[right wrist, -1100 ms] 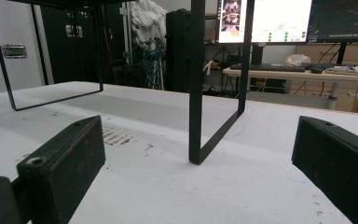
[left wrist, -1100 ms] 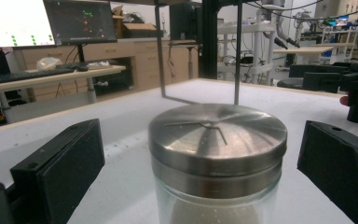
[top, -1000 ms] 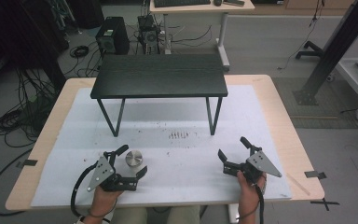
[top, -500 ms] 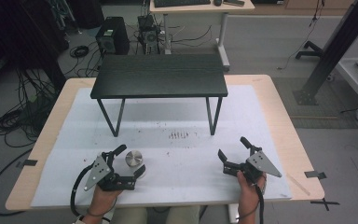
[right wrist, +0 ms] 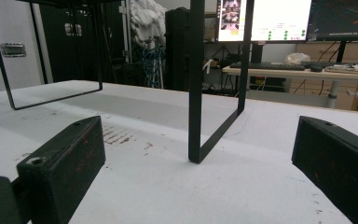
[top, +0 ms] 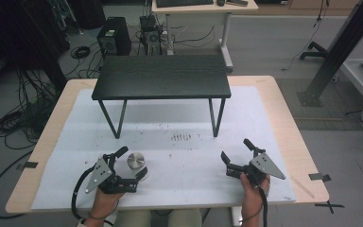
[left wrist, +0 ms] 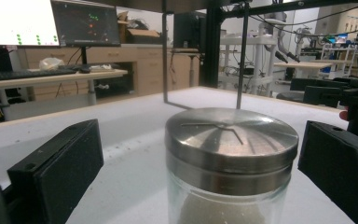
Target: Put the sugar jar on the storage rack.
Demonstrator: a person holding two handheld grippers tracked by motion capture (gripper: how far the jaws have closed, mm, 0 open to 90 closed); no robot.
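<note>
Left gripper point(top: 128, 164), jaws spread w/ a gap each side, straddles upright glass jar point(left wrist: 230, 172) w/ steel lid, near table point(top: 47, 142) front edge. Right gripper point(top: 238, 153), also spread & empty, sits well apart.

The table point(top: 283, 118) has a light wood top, and a white sheet point(top: 179, 156) covers most of it. A small black stand point(top: 161, 76) with thin metal legs is on the far half of the sheet. The floor point(top: 264, 42) is grey, with many black cables point(top: 19, 118) lying at the left. Behind the table there is a desk point(top: 203, 5) with a keyboard point(top: 183, 2), and a black computer case point(top: 113, 41) stands on the floor beside it. A dark metal post point(top: 340, 47) rises at the right. Two lit monitors point(left wrist: 51, 22) stand on a desk, with wooden cabinets point(left wrist: 140, 70) behind.
</note>
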